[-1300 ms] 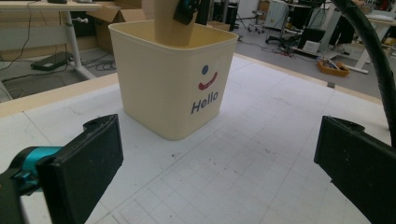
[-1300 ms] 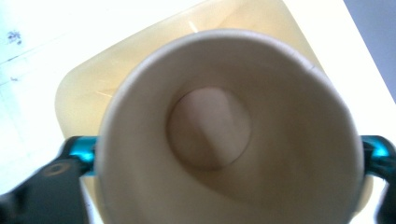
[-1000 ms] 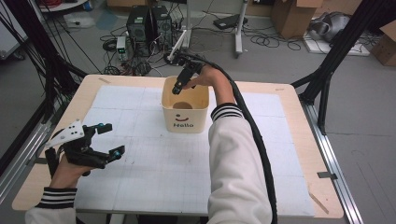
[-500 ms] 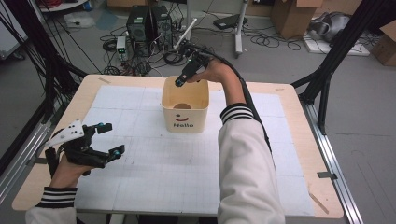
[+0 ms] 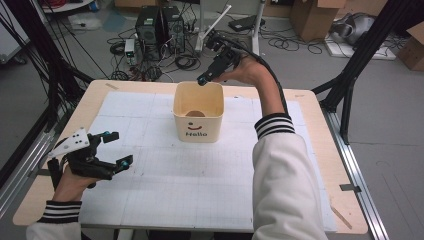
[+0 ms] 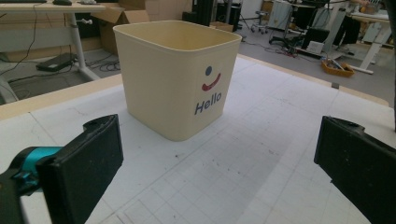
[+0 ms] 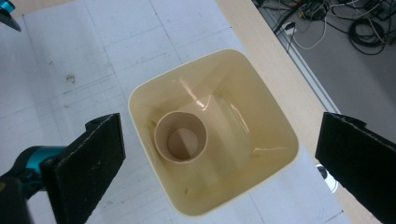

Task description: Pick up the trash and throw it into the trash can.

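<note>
A cream square bin (image 5: 198, 131) with a smiley and "Hello" printed on it stands upright at the middle back of the table. A tan cup (image 7: 180, 136) stands in the bin (image 7: 243, 149), open end up, and its rim (image 5: 196, 113) shows in the high view too. My right gripper (image 5: 207, 67) hovers above the bin's far rim, looking down into it; in the right gripper view it (image 7: 219, 158) is open and empty. My left gripper (image 5: 120, 148) rests low at the table's front left. It (image 6: 219, 163) is open and empty, facing the bin (image 6: 173, 84) from a distance.
A white gridded mat (image 5: 165, 185) covers most of the wooden table (image 5: 320, 150). Black frame posts (image 5: 350, 95) stand at the table's sides. Computer cases (image 5: 160, 25) and cables lie on the floor beyond the far edge.
My right gripper has lifted up and back from the bin's mouth to above its far rim. The left gripper has stayed put.
</note>
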Tool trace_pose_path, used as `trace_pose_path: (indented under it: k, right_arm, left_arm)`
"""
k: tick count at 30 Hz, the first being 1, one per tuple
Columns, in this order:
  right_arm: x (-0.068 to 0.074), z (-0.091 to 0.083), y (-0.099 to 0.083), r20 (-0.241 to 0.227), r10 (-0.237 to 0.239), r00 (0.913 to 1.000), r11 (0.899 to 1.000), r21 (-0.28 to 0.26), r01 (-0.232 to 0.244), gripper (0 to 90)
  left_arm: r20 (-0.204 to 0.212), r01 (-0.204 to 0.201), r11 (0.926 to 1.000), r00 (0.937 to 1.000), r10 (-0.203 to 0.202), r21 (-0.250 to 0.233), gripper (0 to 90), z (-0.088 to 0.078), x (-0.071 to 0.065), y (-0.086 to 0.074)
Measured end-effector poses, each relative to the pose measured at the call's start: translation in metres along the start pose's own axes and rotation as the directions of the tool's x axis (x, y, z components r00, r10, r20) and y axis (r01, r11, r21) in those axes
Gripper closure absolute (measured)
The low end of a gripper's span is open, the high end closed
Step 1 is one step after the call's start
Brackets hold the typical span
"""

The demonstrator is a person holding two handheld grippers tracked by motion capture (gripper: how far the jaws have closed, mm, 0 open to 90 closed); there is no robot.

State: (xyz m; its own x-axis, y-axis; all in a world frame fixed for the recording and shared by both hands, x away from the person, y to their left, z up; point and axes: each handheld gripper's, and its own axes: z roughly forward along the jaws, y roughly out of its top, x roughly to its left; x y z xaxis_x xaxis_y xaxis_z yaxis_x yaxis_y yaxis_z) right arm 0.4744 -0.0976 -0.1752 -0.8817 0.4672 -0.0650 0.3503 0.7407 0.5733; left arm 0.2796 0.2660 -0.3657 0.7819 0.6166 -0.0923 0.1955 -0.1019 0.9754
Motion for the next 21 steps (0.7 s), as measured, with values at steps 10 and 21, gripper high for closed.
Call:
trace_pose_path:
  k: [10, 21]
  right_arm:
    - [0.007, -0.02, -0.01, 0.012, -0.005, 0.9999, 1.0, -0.001, 0.005, 0.2]
    - [0.023, -0.052, -0.048, 0.018, -0.018, 0.9997, 0.998, -0.06, 0.019, 0.2]
  left_arm:
    - [-0.005, -0.003, 1.0, 1.0, 0.003, 0.006, 1.7, 0.0, 0.001, 0.0]
    - [-0.001, -0.007, 1.0, 1.0, 0.007, 0.007, 1.7, 0.001, -0.002, 0.001]
